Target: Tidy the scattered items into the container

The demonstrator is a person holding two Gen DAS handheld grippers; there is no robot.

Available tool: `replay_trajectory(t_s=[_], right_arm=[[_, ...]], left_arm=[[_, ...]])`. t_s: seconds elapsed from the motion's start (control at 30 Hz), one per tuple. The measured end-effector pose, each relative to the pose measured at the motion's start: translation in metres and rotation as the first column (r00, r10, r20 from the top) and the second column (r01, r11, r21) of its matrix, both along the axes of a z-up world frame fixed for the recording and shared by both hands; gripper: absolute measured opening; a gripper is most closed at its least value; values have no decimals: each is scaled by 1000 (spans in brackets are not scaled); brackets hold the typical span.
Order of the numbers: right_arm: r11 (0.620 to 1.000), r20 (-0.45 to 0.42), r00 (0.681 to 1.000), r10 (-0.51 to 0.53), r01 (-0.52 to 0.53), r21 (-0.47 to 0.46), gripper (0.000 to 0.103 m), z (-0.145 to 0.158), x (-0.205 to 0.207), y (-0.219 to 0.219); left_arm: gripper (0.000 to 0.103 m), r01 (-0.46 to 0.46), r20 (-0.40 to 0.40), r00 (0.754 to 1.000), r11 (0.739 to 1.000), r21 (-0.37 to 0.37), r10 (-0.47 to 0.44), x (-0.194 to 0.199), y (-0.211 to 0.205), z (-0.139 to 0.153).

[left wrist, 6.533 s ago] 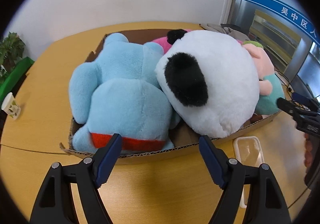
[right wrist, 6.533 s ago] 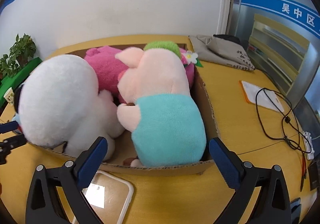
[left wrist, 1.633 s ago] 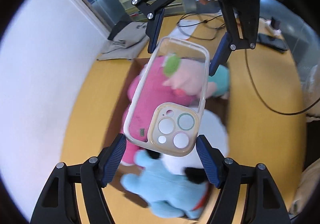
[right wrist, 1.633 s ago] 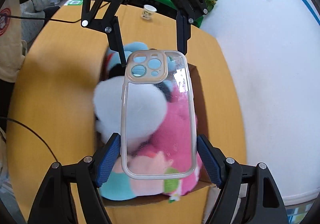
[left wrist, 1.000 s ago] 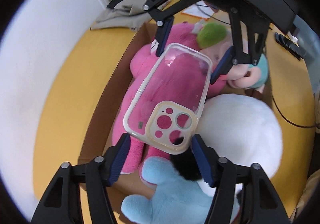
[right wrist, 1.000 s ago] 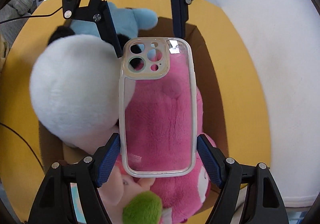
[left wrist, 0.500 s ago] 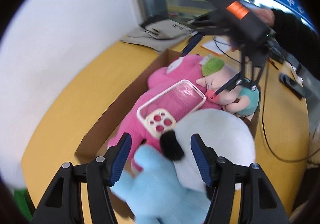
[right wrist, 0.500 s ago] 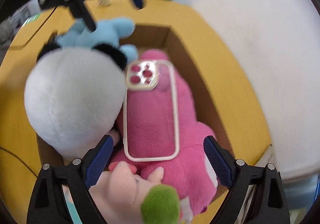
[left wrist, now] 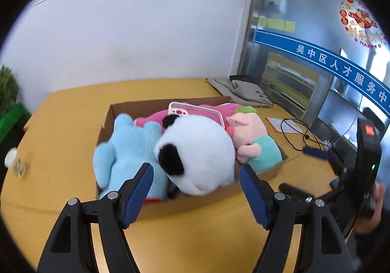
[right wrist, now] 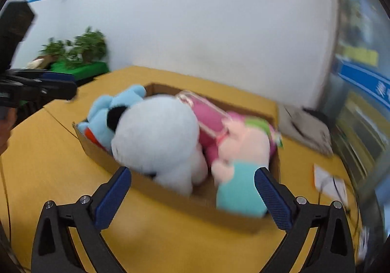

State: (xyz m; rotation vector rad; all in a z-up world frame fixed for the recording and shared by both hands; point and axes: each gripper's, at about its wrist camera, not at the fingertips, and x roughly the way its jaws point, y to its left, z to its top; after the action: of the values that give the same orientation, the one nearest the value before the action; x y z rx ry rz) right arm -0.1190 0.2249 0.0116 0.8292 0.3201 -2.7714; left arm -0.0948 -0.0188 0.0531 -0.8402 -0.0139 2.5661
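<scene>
Toys and phone case [left wrist: 195,112] lie in the box [left wrist: 170,206]; both grippers, left [left wrist: 196,191] and right [right wrist: 192,197], are opening, nothing between their fingers; tidying appears finished.

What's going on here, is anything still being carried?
No. Neither the left hand-held gripper nor the right hand-held gripper has anything between its fingers, and the jaws of both are opening. Both are over the table, short of the box. The clear phone case lies in the box on top of the pink plush, behind the panda, with the blue plush and pig alongside.
</scene>
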Motion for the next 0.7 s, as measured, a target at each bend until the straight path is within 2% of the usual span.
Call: replay_trajectory(t_s=[0.13,0.3,0.5,0.7], right_arm=[[992,91,991,-96,103,-74,102,-20,31,-3],[988,69,986,-150,152,-36,102,-24,53,-10],[983,26,984,-177,178,-50,102,-18,79,-11],[980,23,981,-194,195,-45,102,-21,94,-12]], left_arm=[[73,-73,-5,997,996,-52,73,34,15,-15],[73,-119,-60,992,988,-97,113,65,23,-21],[73,-153,-55,987,987,-45,150,82,15,-19],[73,-214,-58,976,976,-47,211,92,12,-23]])
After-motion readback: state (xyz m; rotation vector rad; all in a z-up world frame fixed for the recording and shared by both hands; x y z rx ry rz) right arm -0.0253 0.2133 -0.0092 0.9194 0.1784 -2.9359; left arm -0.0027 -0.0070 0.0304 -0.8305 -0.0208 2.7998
